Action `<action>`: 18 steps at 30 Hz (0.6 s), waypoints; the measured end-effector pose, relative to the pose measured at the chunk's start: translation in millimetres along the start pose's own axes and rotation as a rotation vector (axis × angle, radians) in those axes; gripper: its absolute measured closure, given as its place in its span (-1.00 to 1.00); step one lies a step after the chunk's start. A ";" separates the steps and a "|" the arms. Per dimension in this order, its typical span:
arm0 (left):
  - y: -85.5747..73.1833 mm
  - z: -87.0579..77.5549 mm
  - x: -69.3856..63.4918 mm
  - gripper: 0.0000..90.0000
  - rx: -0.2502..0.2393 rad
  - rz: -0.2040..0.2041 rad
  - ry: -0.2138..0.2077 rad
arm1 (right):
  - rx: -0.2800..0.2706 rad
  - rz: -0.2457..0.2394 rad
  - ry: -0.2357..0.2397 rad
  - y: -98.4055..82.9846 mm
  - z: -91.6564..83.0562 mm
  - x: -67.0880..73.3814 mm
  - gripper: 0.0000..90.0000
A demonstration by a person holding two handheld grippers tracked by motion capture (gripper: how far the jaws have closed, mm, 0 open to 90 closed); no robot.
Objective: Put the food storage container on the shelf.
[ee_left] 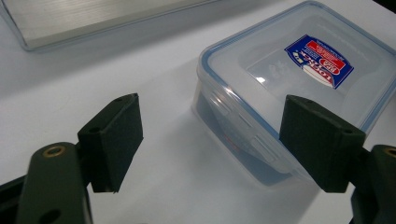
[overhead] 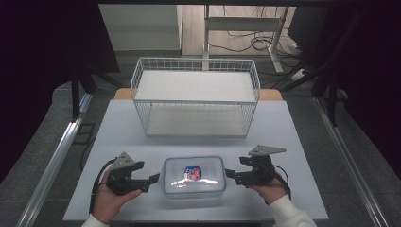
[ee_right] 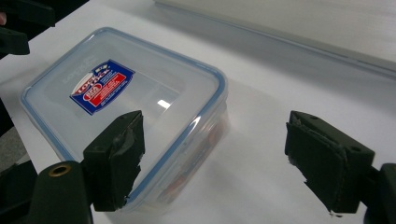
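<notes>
Surroundings: a white wire basket (overhead: 196,97) with two shelves stands at the table's far edge, well apart from the container; its lower shelf shows as a pale slab at the top of both gripper views
In the way: nothing lies between either gripper and the container; the table (overhead: 293,124) is bare around them
Open room: free surface runs to the left and right edges beside each hand, and a wide bare band separates the container from the basket; the near edge is close behind the container and the hands
Container: a clear plastic container (overhead: 194,176) with a blue-rimmed snap lid and a red, white and blue label in the lid's middle sits flat near the middle of the near edge, lid on
Left gripper (overhead: 152,179): held by the left hand just beside the container's left side, jaws spread wide, nothing between them, pads not touching the container
Right gripper (overhead: 230,174): held by the right hand just beside the container's right side, jaws spread wide, gripping nothing
</notes>
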State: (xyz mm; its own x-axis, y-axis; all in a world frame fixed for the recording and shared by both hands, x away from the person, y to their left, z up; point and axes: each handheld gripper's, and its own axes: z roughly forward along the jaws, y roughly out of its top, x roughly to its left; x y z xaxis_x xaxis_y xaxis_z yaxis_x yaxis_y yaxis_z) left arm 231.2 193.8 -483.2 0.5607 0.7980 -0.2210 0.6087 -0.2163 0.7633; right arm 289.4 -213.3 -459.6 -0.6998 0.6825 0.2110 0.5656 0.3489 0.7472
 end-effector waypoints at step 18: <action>1.3 24.7 12.3 -0.58 0.037 -0.182 -0.186 | -0.021 -0.015 -0.013 -1.0 3.4 5.0 -0.56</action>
State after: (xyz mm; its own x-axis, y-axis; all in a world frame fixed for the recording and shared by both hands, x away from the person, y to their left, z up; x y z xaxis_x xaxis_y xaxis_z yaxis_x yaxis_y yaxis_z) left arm 252.8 189.5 -499.9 0.5312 0.7093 -0.4634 0.7275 -0.1016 0.6785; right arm 286.8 -208.1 -461.4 -0.7027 0.6852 0.1917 0.5455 0.3459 0.7634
